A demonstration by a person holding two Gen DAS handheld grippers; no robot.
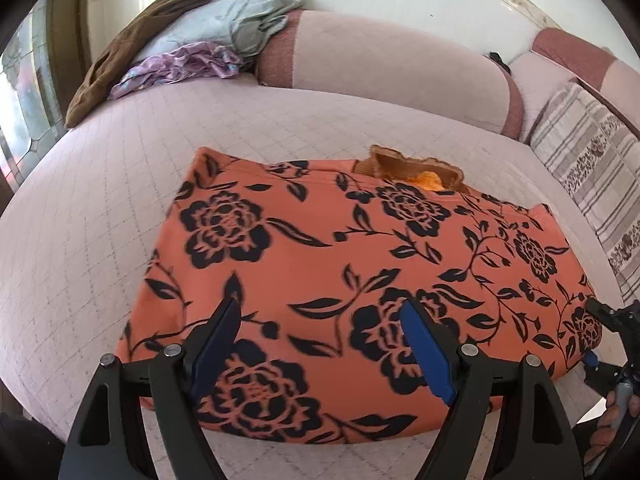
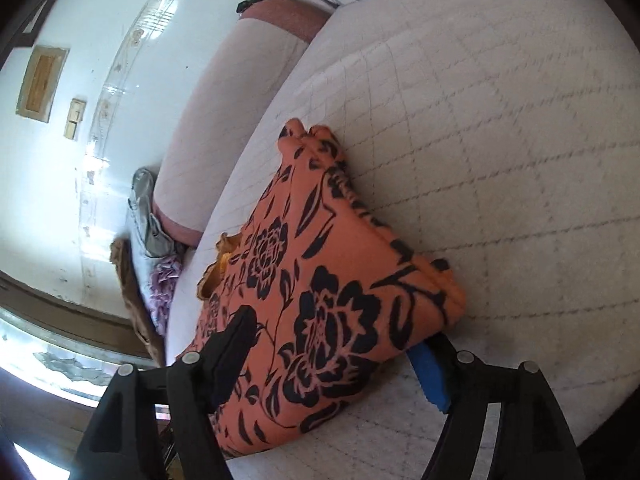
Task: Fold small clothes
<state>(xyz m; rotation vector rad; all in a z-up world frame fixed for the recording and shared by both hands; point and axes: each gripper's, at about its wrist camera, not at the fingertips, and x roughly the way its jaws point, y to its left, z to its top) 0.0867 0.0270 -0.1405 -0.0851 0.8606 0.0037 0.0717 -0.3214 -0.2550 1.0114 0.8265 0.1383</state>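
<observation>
An orange garment with black flowers (image 1: 320, 264) lies folded on the pale quilted bed (image 1: 100, 220). A brown ruffled collar (image 1: 412, 168) pokes out at its far edge. My left gripper (image 1: 320, 312) is open and hovers just above the garment's near part, holding nothing. My right gripper (image 2: 336, 332) is open, with its jaws around the garment's (image 2: 320, 280) thick folded right corner, one finger (image 2: 236, 340) above the cloth and one (image 2: 430, 372) below it. The right gripper also shows at the right edge of the left wrist view (image 1: 608, 344).
A pile of clothes, brown (image 1: 132, 40), grey (image 1: 248, 12) and purple (image 1: 180, 68), lies at the bed's far left corner. Pink bolsters (image 1: 380, 64) line the white wall. A striped floral pillow (image 1: 592, 168) lies at the right. A window (image 2: 40, 360) is beyond the bed.
</observation>
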